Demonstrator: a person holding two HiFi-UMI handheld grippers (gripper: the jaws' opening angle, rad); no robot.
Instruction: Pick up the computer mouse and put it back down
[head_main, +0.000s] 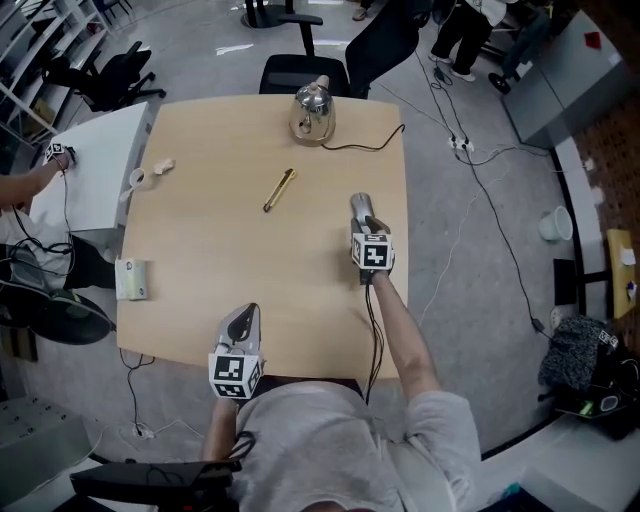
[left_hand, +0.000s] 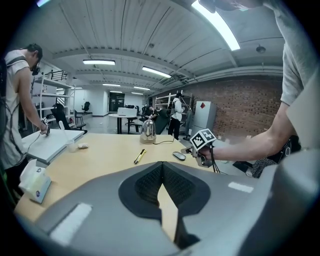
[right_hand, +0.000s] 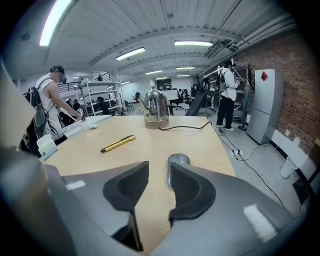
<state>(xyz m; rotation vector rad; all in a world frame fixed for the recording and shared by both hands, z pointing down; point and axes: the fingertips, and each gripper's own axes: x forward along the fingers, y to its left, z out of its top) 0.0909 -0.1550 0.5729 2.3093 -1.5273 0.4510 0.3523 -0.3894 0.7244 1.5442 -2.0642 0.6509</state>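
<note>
— Pale wood table, one. What's on it?

— Item one: grey mouse, flat on the top near the right edge, about halfway along. Nothing is gripping it.

— And the right gripper?

— It hovers just on the near side of the mouse. The jaws stand partly apart with only bare tabletop between them, and the mouse lies just past the tip of the right-hand jaw.

— Left gripper?

— Over the near edge, well away from the mouse. The pads meet at the tips and hold nothing.

— The rest?

— Steel kettle at the far edge, its cord trailing toward the right edge. Yellow cutter mid-table, lying at a slant. Small box at the left edge.
</note>
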